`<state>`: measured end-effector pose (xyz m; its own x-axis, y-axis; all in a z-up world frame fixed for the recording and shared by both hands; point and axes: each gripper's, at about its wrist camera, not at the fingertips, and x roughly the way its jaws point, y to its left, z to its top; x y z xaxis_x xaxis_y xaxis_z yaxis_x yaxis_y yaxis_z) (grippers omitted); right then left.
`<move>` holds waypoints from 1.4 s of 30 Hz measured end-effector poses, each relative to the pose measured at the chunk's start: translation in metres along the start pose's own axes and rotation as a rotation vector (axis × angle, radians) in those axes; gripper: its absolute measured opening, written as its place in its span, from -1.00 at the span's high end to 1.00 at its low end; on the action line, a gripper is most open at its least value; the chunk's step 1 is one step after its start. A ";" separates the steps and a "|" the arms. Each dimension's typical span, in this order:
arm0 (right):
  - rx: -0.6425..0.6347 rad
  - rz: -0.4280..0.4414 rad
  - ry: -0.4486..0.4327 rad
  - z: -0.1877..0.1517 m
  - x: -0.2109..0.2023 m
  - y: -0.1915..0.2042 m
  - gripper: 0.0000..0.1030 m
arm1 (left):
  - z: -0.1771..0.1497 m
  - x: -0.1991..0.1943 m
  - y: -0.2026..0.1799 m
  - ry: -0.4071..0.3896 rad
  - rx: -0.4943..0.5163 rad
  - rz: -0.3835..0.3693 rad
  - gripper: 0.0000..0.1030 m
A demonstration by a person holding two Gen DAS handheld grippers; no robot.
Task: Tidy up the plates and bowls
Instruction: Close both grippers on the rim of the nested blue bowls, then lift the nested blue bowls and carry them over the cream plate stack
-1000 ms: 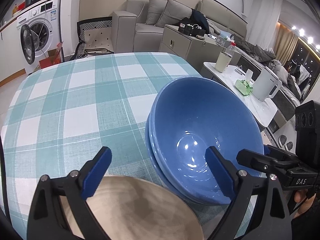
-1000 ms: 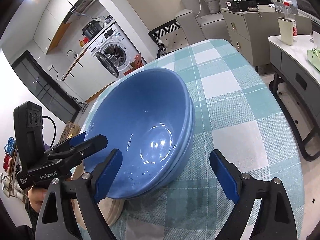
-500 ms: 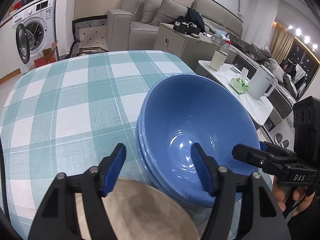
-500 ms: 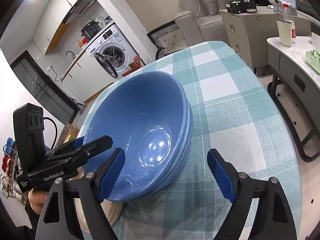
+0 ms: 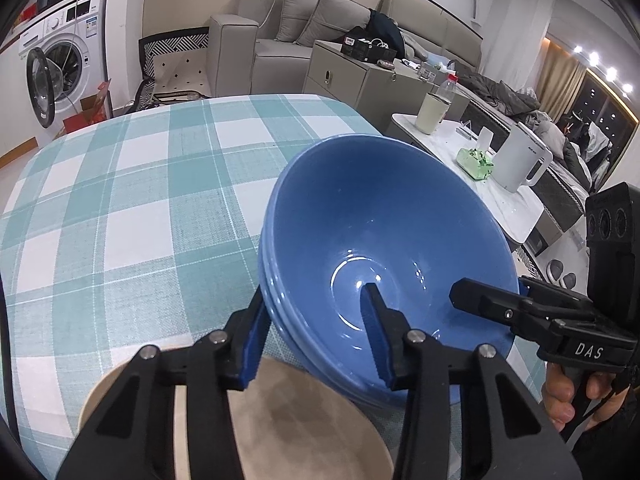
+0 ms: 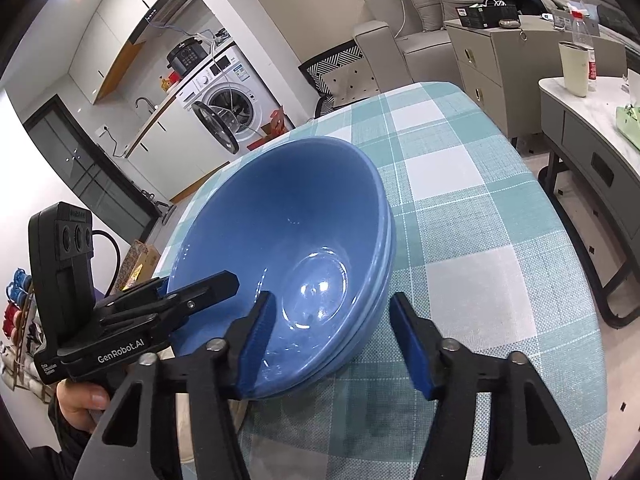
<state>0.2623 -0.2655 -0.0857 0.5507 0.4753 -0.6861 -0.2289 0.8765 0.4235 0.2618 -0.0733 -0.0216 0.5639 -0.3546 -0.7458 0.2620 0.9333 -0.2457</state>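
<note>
A stack of blue bowls point(image 5: 380, 240) stands on the teal checked tablecloth point(image 5: 140, 200); it also shows in the right wrist view point(image 6: 296, 248). My left gripper point(image 5: 316, 336) straddles the stack's near left rim, one finger outside and one inside, jaws close to the wall; whether they grip it is unclear. My right gripper point(image 6: 340, 340) straddles the opposite rim the same way, with a visible gap at the outer finger. A beige plate point(image 5: 288, 424) lies under my left gripper, beside the bowls.
The round table's edge curves close on the right point(image 6: 560, 240). Beyond it stands a white side table point(image 5: 480, 168) with a kettle point(image 5: 520, 160), cup and bottle. A sofa point(image 5: 288, 40) and a washing machine point(image 5: 60, 60) are farther back.
Both grippers have narrowed from wide open and moved onto the bowl stack's rim, one finger of each now inside the top bowl. The bowls and plate have not moved.
</note>
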 end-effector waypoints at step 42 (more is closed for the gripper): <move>-0.089 -0.122 -0.043 -0.005 -0.010 0.017 0.08 | -0.002 -0.012 -0.011 -0.028 0.044 0.079 0.29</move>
<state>0.2487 -0.2550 -0.0751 0.6120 0.3630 -0.7026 -0.2273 0.9317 0.2834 0.2504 -0.0787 -0.0114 0.6055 -0.2824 -0.7441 0.2496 0.9551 -0.1594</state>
